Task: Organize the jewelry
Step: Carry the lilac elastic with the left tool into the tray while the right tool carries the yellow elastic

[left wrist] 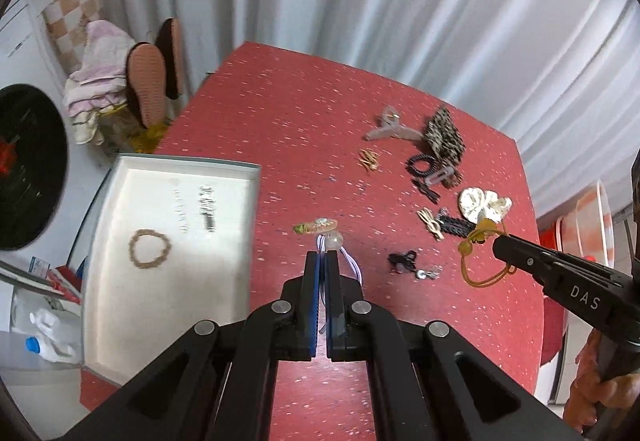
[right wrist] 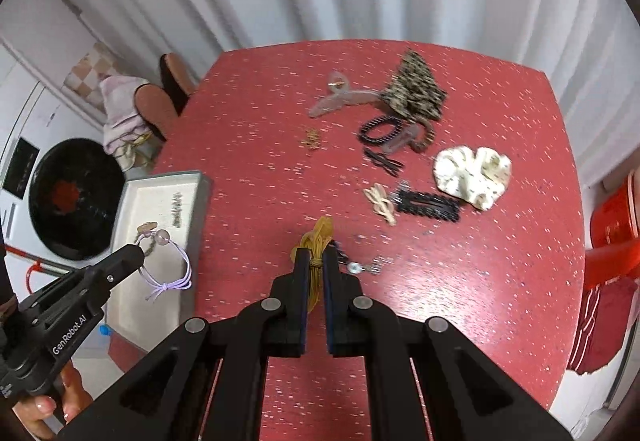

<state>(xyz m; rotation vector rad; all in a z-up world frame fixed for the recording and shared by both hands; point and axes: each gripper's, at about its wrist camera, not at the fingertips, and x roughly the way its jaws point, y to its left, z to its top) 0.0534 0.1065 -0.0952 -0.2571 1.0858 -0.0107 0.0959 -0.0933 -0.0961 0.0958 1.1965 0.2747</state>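
On the tabletop point(left wrist: 320, 113), aim for a bare patch of the tray point(left wrist: 168, 321). Your left gripper point(right wrist: 138, 253) is clenched on the lilac tie point(right wrist: 176, 273), hanging over the tray; lower before releasing. Your right gripper point(right wrist: 316, 261) grips the yellow tie point(right wrist: 316, 237); lift it clear of the earring point(right wrist: 356, 267).

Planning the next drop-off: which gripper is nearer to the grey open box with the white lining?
Left. The left gripper, shut on the lilac elastic hair tie, hangs over the grey open box; the right gripper, shut on the mustard elastic hair tie, is over the red table beside it.
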